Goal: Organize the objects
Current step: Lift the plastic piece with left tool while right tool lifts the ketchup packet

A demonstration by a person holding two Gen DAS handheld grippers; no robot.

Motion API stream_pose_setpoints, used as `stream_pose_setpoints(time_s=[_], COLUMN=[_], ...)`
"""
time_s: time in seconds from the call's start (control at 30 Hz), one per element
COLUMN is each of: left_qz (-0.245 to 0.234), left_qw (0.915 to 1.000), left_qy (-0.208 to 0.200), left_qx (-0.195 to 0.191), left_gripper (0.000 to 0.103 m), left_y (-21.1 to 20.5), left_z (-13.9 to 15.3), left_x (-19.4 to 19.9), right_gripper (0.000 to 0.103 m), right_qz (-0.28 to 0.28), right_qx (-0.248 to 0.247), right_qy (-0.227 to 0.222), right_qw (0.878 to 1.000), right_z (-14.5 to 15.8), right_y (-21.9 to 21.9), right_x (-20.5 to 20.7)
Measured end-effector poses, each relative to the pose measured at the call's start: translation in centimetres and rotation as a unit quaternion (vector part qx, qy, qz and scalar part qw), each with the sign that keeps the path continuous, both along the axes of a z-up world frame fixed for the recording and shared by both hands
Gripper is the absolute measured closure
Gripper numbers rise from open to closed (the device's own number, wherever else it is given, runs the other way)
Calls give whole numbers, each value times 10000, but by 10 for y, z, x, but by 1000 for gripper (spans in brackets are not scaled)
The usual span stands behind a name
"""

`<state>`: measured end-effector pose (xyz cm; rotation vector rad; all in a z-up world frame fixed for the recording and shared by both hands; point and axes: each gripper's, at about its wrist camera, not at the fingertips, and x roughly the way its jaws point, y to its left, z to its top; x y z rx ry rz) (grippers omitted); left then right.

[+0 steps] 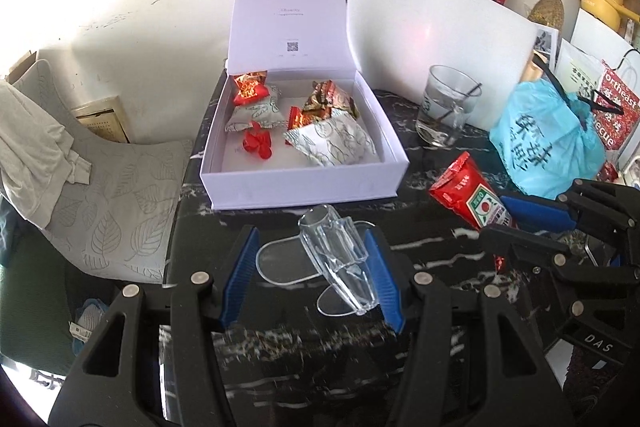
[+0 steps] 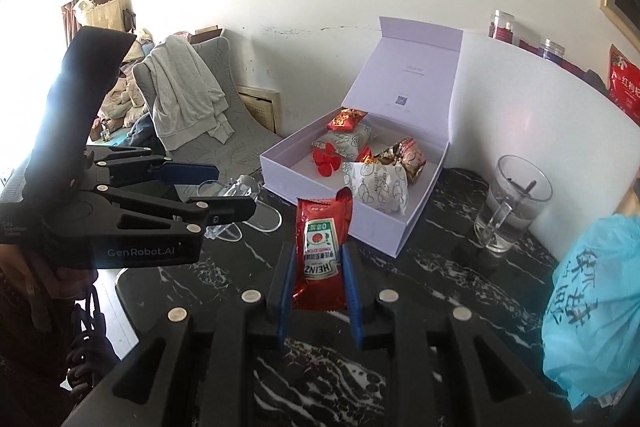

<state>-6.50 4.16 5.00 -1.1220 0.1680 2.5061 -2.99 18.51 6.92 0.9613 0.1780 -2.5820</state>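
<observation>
Left tool (image 1: 312, 267) spread wide around a clear plastic stand (image 1: 340, 259); right tool (image 2: 316, 279) pinching a ketchup packet (image 2: 322, 251).

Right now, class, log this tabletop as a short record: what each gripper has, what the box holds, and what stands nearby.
left gripper: open around clear plastic shoe-shaped stand
right gripper: shut on red Heinz ketchup sachet
open white cardboard box: holds wrapped snacks and a red flower-shaped piece
glass mug with spoon: right of box
blue plastic bag: far right
surface: black marble table
</observation>
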Motion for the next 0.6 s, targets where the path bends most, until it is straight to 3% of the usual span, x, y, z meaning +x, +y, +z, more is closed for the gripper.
stream_pose_setpoints(time_s=[0.6], left_qz=[-1], left_qw=[10000], left_qy=[33], left_qx=[-79], left_gripper=[50], left_y=[3], left_z=[-1], left_x=[-82], right_gripper=[80], right_qz=[97], right_qx=[2], right_qy=[-94], right_qw=[9999], right_z=[1], right_y=[-6], right_x=[-82])
